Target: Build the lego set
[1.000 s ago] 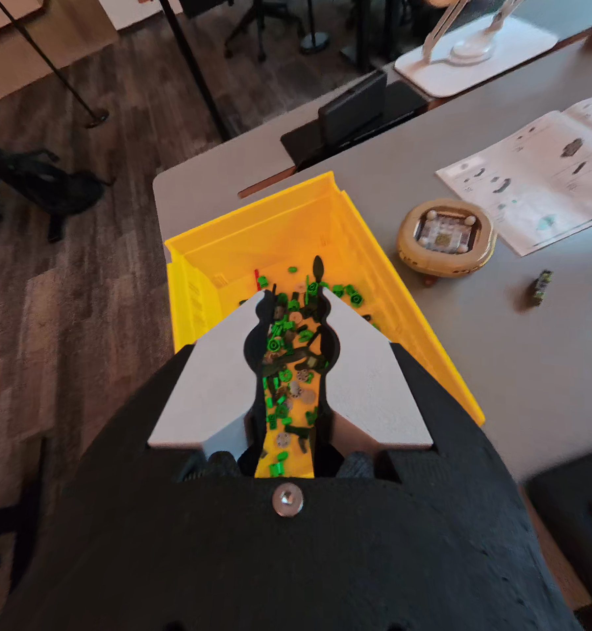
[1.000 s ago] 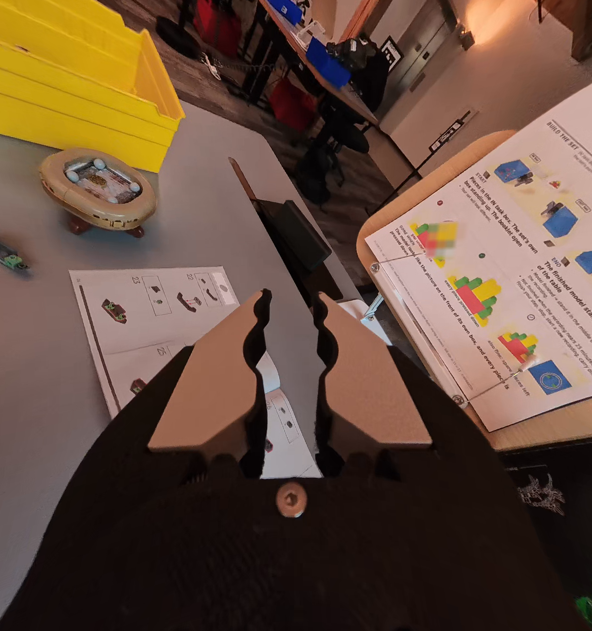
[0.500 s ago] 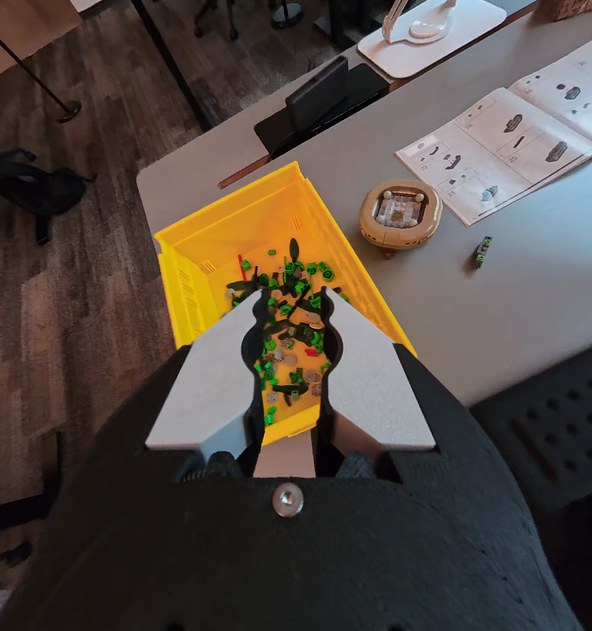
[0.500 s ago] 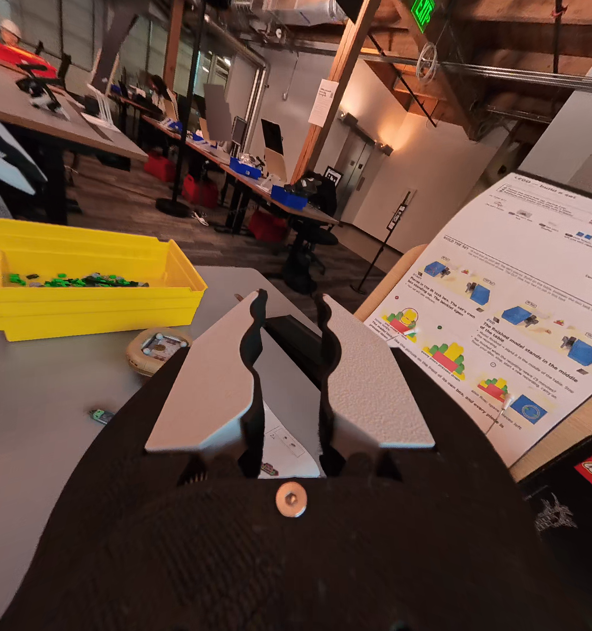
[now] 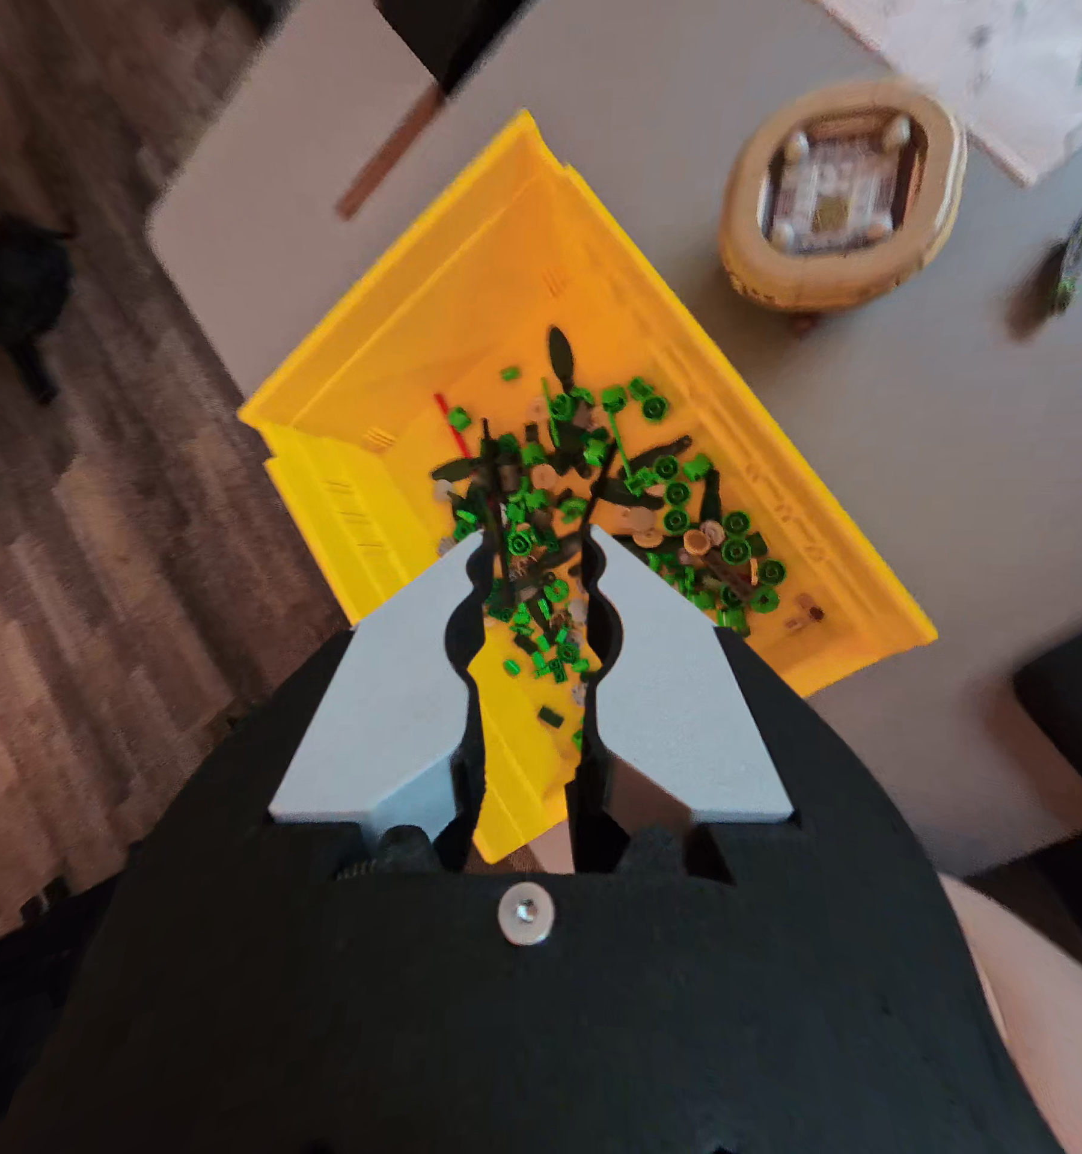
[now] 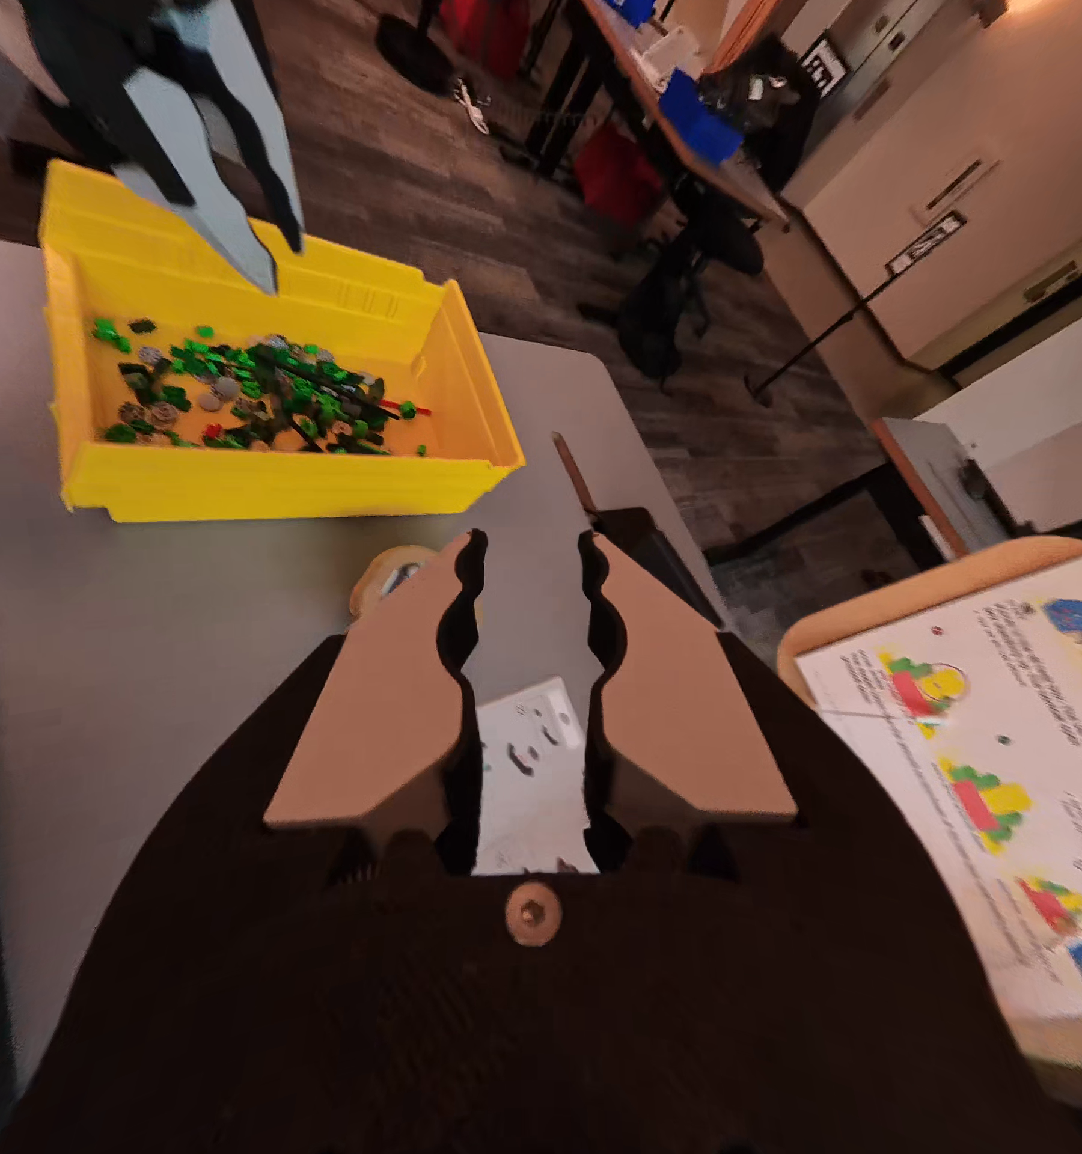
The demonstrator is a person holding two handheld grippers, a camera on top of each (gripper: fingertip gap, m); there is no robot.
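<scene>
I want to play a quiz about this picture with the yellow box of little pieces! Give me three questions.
1. True or false: the left gripper is above the yellow plastic bin of small green and dark Lego pieces, open, holding nothing.
2. Which is nearest the bin on the grey table? A) the round tan Lego model B) the small dark-and-green brick strip C) the white paper instruction booklet
3. Fill in: the right gripper holds ____.

Key: 1 true; 2 A; 3 nothing, its jaws stand apart and empty.
</scene>
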